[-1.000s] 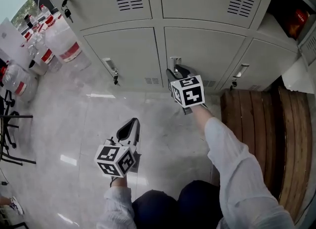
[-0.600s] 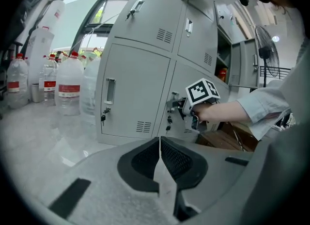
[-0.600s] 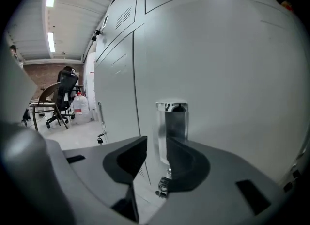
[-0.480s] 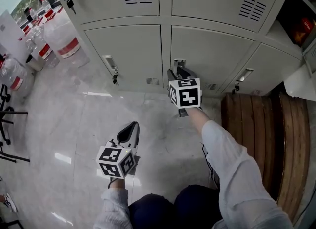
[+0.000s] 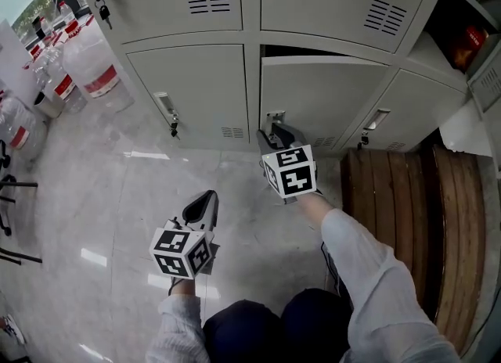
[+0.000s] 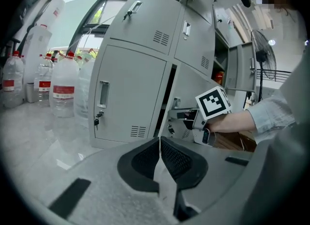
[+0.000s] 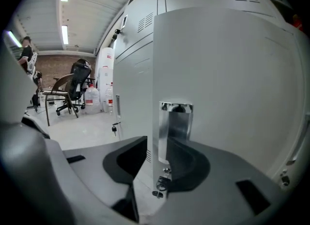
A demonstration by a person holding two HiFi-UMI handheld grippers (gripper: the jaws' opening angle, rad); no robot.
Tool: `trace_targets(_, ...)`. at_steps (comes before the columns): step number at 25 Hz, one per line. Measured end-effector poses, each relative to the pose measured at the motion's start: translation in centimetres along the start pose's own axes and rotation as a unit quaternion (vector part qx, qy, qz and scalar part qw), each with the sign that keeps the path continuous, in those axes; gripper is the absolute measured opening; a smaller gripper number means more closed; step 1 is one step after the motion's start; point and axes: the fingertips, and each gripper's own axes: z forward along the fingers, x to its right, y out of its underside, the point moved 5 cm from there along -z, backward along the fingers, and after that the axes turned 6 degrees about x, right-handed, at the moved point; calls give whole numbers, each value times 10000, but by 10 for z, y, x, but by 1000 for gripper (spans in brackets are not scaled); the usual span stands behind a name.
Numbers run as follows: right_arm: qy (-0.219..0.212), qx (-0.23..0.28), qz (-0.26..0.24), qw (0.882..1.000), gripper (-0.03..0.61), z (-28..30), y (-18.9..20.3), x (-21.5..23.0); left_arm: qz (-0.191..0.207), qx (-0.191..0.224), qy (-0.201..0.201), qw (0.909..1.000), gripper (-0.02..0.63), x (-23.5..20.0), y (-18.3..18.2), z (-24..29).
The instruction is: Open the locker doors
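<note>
The grey lockers fill the top of the head view. The lower middle locker door point(image 5: 329, 95) stands ajar, with a dark gap along its top. My right gripper point(image 5: 274, 131) is shut on that door's left edge at the metal handle point(image 7: 177, 122): one jaw is behind the edge and the other in the handle recess point(image 7: 157, 156). The lower left locker door point(image 5: 188, 88) is closed, and keys hang below its handle point(image 5: 166, 107). Low over the floor, my left gripper point(image 5: 202, 206) is shut on nothing point(image 6: 160, 151), pointing toward the lockers and well apart from them.
Large water bottles point(image 5: 98, 68) stand on the floor left of the lockers. Wooden planks point(image 5: 407, 205) lie at the right, under the closed lower right locker point(image 5: 415, 103). An office chair point(image 7: 72, 90) stands far off on the glossy tiled floor point(image 5: 117, 197).
The lower middle door has swung out from closed to ajar as my right gripper drew back toward me with it. My left gripper has stayed about where it was.
</note>
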Motion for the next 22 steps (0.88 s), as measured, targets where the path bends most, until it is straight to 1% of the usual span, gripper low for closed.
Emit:
trace_targets(3, -207, -15, -199, 9996, 124, -13, 4, -3, 72, -30, 86, 9999, 15, 5, 2, 7)
trace_targets(8, -241, -40, -113, 9996, 124, -37, 12, -9, 234, -98, 231, 9994, 15, 14, -1, 9)
trace_targets(13, -406, 15, -94, 9991, 124, -57, 18, -12, 277, -60, 240, 9993, 15, 13, -9, 7)
trace_targets(15, -505, 87, -95, 9986, 117, -65, 20, -11, 240, -62, 212, 9995, 15, 10, -10, 7)
trace_targets(18, -676, 100, -232, 9974, 112, -76, 23, -10, 151, -73, 200, 9997, 16, 8, -9, 7)
trace_targets(22, -984, 69, -368, 9944, 110, -92, 28, -7, 166, -134, 191, 9996, 15, 6, -8, 8)
